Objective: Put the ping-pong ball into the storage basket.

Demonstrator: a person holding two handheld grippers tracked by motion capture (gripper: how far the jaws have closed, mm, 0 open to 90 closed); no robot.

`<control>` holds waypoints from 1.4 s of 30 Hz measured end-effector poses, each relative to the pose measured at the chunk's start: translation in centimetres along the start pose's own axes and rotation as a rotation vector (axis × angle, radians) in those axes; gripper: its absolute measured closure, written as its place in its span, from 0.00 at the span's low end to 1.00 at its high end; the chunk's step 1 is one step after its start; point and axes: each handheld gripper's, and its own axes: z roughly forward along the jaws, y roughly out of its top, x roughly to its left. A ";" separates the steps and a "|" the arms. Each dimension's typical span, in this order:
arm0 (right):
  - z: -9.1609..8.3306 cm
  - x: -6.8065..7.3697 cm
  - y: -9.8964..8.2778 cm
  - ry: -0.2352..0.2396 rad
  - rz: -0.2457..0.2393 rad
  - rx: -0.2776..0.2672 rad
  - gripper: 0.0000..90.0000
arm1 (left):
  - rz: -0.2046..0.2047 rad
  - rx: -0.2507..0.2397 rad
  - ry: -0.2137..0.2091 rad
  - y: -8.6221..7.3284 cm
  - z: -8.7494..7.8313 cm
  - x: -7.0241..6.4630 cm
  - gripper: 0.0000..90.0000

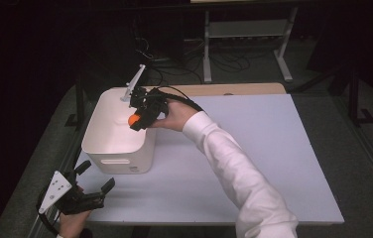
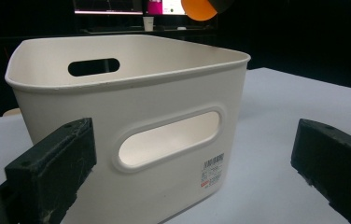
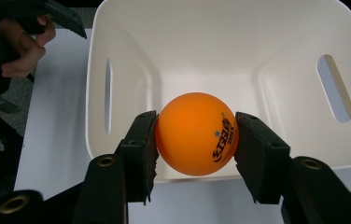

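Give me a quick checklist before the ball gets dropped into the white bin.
1. Right gripper clamps the orange ball on both sides: ok.
2. Ball is above the white bin opening: ok.
3. Bin interior free of other things: ok, in the right gripper view.
4. Bin stands upright on the table: ok.
5. Left gripper open and apart from the bin: ok.
6. How far the ball would fall: cannot tell.
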 end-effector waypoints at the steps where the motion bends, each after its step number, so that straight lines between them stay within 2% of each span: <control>1: 0.1 0.0 0.1 0.003 -0.001 0.003 0.55 | 0.001 0.003 0.000 0.0 0.0 0.0 0.00; 14: 2.1 -0.1 1.1 0.023 -0.019 0.011 0.55 | 0.001 0.007 -0.002 0.0 -0.1 0.1 0.00; 24: 3.2 -0.5 1.3 0.040 0.000 -0.002 0.55 | -0.005 0.001 -0.002 0.0 -0.1 0.1 0.00; 26: 3.2 -0.6 1.3 0.030 0.004 -0.003 0.54 | 0.003 0.008 -0.001 0.0 -0.1 0.1 0.00; 27: 3.2 -0.8 1.3 0.032 0.012 -0.008 0.52 | 0.001 0.006 -0.001 0.0 -0.1 0.1 0.00; 28: 3.2 -0.9 1.3 0.038 0.034 -0.011 0.41 | 0.001 0.006 -0.001 0.0 -0.1 0.1 0.00; 29: 3.2 -1.1 1.2 0.035 0.040 -0.012 0.35 | 0.000 0.004 0.000 0.0 -0.1 0.1 0.00; 31: 2.9 -1.3 1.0 0.033 0.058 -0.008 0.28 | 0.001 0.005 0.000 0.0 -0.1 0.1 0.00; 32: 2.7 -1.3 0.9 0.017 0.057 -0.003 0.24 | 0.000 0.004 0.000 0.0 -0.1 0.1 0.00; 33: 2.4 -1.4 0.8 -0.005 0.061 -0.001 0.21 | 0.000 0.005 -0.001 0.0 -0.1 0.1 0.00; 37: 1.1 -1.5 0.0 -0.029 0.096 -0.027 0.13 | 0.001 0.003 -0.004 0.0 0.0 0.1 0.00; 39: 0.5 -1.7 -0.4 -0.050 0.104 -0.039 0.02 | 0.003 0.004 -0.003 0.0 0.1 0.1 0.00; 42: -0.3 -1.8 -1.1 -0.079 0.122 -0.048 0.00 | 0.001 0.005 -0.003 0.0 0.1 0.1 0.00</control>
